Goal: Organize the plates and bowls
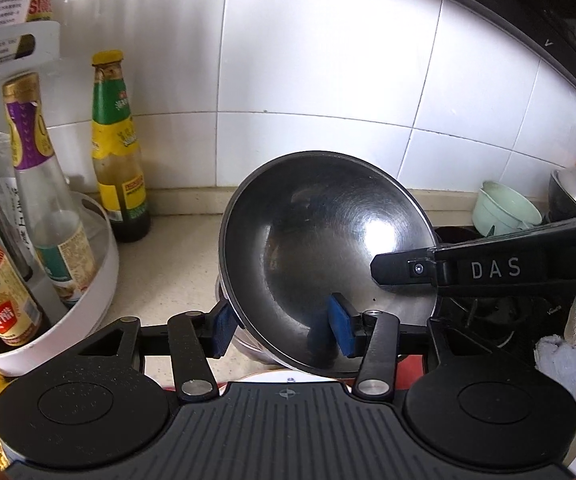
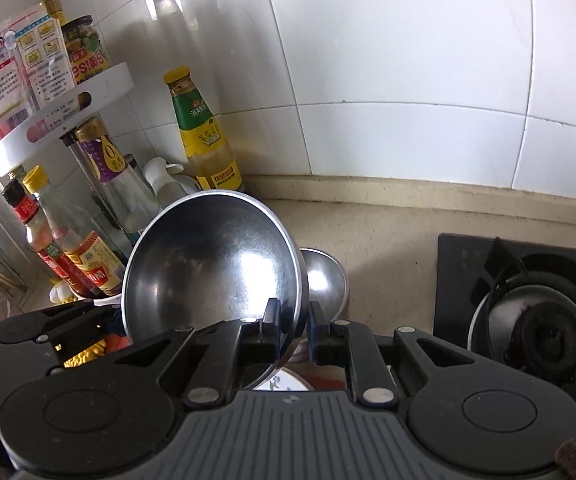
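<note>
I hold a tilted stainless steel bowl (image 1: pixel 328 248) with both tools at once. My left gripper (image 1: pixel 283 328) pinches the near rim, one blue pad (image 1: pixel 342 330) inside the bowl and the other under its outer wall. My right gripper (image 2: pixel 292 330) straddles the rim on the opposite side, one finger inside and one outside; it looks clamped, though the contact itself is partly hidden. The bowl hangs in the air, its opening turned toward both cameras.

Directly below and just beyond the fingertips sits a second, smaller steel bowl (image 2: pixel 324 276) on the beige countertop (image 2: pixel 388 248). Under the tools I glimpse the edge of a white patterned plate (image 2: pixel 283 384).

What worries me: the rim is thin, smooth metal held only at two narrow points. If the two tools pull at different rates, I expect the bowl to twist or slide out and clatter onto the bowl below. Lowering it off-centre could knock the smaller bowl sideways.

To the left of the tools, close by, stands a white condiment rack (image 1: pixel 99 264) crowded with glass bottles, and a green-labelled sauce bottle (image 1: pixel 117 152) stands ahead-left by the tiled wall (image 1: pixel 328 60). A swing that way risks toppling glass. To the right lies a black gas burner (image 2: pixel 536 320). Open counter lies straight ahead toward the wall, the safest room for moving.
</note>
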### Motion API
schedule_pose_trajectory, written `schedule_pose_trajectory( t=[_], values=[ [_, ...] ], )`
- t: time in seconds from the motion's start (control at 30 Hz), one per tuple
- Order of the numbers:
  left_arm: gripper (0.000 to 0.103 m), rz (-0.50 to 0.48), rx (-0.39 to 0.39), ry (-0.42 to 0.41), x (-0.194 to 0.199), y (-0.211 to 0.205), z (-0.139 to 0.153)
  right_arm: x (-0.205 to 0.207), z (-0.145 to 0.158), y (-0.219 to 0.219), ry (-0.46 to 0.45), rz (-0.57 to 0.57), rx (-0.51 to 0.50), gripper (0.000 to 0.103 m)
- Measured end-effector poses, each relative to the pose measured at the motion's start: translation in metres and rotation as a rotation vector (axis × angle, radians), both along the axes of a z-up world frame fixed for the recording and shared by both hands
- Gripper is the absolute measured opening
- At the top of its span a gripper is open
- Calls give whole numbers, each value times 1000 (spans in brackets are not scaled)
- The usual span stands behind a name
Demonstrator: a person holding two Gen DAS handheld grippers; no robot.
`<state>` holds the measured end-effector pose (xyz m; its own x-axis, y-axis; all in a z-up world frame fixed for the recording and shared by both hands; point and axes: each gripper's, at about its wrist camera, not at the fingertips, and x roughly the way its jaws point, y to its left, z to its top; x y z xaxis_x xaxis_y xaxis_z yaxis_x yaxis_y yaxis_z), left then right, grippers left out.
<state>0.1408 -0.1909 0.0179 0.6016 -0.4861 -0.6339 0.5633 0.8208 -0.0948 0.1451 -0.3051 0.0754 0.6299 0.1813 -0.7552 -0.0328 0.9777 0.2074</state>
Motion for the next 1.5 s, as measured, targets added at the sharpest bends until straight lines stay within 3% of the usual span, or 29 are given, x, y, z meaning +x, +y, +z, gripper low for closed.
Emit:
schedule_pose_trajectory(
  t=[0.63,1.33,1.5],
  values=[
    [55,36,78,48,44,-11,-19,42,-30,-6,84,-6,29,14],
    [55,19,138,119,78,-28,-53,84,-62,-11,187,-3,-23,16],
    [56,19,136,104,81,-25,-53,86,-63,-7,174,-1,-93,20]
  ],
)
